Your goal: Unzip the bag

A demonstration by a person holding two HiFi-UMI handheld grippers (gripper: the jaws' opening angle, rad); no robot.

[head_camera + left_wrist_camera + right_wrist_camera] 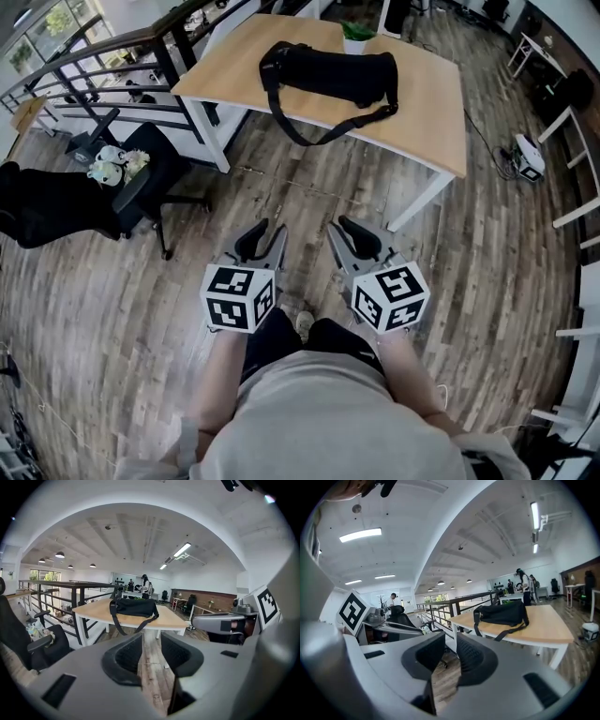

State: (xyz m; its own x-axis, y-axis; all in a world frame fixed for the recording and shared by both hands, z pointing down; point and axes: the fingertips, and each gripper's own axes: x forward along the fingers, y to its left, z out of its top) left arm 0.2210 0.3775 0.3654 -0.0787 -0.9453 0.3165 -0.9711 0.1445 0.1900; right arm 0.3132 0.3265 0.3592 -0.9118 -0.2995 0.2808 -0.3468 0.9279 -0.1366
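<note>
Black fabric duffel bag lies zipped on light wooden table, well apart from grippers. Left gripper: jaws narrowly apart, empty. Right gripper: likewise.

We are seeing a wood-plank floor; a pale wooden surface is standing ahead of the left tongs, a black chair and railing leftward.

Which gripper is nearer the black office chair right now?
Left. In the head view the left gripper is over the floor to the right of the black office chair; the right gripper is beyond it, further right.
</note>
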